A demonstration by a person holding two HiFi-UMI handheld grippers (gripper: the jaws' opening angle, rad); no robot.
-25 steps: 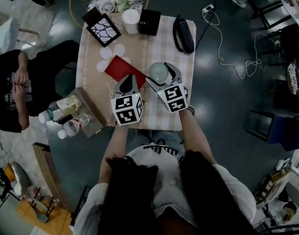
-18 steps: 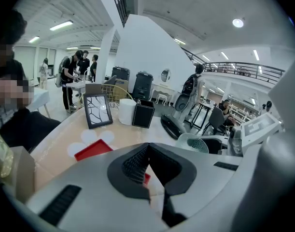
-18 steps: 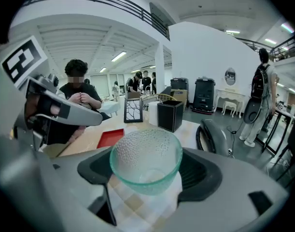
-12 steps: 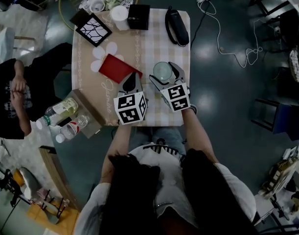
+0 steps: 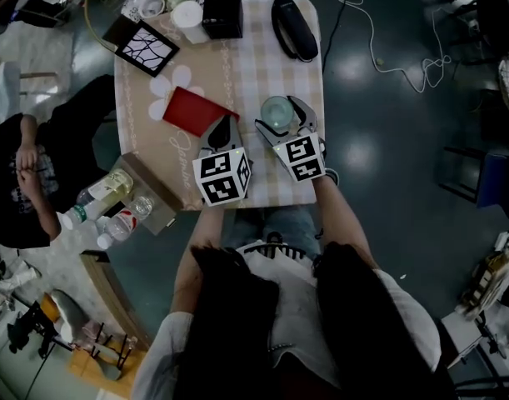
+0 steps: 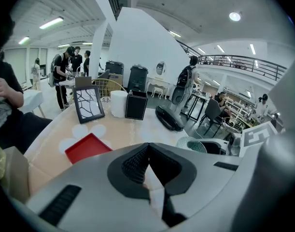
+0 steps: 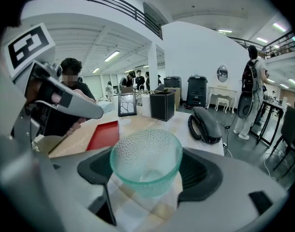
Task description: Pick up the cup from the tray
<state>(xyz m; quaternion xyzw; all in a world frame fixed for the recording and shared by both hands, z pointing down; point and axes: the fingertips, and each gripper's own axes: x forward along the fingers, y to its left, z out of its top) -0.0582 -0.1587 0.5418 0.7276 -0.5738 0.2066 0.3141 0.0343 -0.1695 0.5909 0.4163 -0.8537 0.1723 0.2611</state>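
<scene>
A green pebbled glass cup is gripped between the jaws of my right gripper, over the checked tablecloth. In the head view the cup is to the right of the red tray, apart from it. The tray holds nothing. My left gripper is shut and holds nothing, with its tip by the tray's near right edge. Its jaws meet in the left gripper view, with the tray ahead on the left and the cup's rim to the right.
At the table's far end stand a black handset, a black box, a white cylinder and a framed picture. White round mats lie beyond the tray. A box with bottles hangs off the left edge, beside a seated person.
The head view has shifted, so the table sits higher in the picture. Both grippers keep nearly the same places over the table. The cup stays in the right gripper.
</scene>
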